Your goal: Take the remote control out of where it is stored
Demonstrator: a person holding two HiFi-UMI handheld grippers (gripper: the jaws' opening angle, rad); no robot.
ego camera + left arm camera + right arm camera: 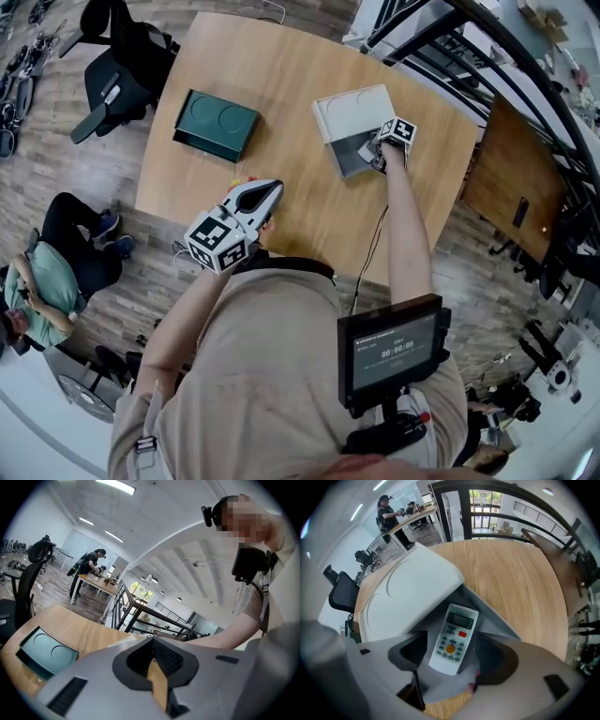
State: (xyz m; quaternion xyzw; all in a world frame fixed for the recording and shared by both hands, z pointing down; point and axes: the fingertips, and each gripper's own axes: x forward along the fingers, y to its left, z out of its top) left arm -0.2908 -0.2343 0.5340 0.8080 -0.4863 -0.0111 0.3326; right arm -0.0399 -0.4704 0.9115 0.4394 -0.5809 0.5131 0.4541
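Observation:
The white remote control (453,638) with a red button lies flat in the grey tray (494,616) of a storage box. The box's white lid (408,590) is slid back toward the far left. My right gripper (454,654) reaches into the tray with its jaws wide open; the remote lies between them and the pads stand apart from its sides. From the head view the right gripper (375,155) sits over the same box (352,112). My left gripper (274,192) hovers above the table's near edge, shut and holding nothing (157,667).
A dark green box (216,124) with two circles on its lid lies on the wooden table (281,84) to the left. An office chair (122,66) stands beyond the far left corner. A person (37,281) sits on the floor at left. A wooden panel (511,169) and railing stand to the right.

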